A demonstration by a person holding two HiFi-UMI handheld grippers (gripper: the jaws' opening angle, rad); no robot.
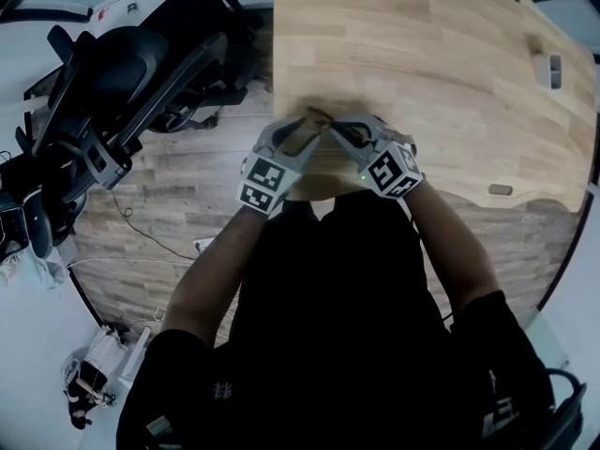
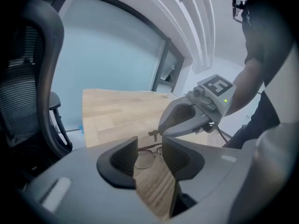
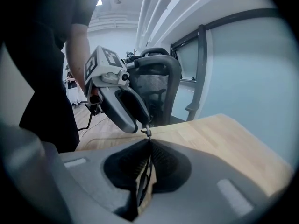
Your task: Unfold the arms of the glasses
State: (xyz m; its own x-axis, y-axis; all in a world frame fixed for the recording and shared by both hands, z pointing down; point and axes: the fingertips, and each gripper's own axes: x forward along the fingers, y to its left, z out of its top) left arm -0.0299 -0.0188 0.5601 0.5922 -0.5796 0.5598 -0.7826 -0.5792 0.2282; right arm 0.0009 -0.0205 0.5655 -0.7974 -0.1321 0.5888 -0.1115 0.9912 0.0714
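Thin dark-framed glasses [image 1: 319, 116] are held just above the near edge of the wooden table [image 1: 431, 73], between my two grippers. My right gripper [image 1: 335, 129] is shut on the thin frame; in the right gripper view the frame runs between the closed pads and a dark tip of the glasses [image 3: 147, 132] sticks out past my right gripper [image 3: 149, 143]. My left gripper [image 1: 305, 127] stands open. In the left gripper view one lens of the glasses [image 2: 145, 157] shows through the gap of my left gripper [image 2: 149, 144], with nothing pressed by its pads.
A black office chair [image 1: 112, 92] stands to the left of the table on the wood-look floor. The table has a grey cable port [image 1: 553, 68] at the far right. A frosted glass wall [image 2: 112, 55] lies beyond the table.
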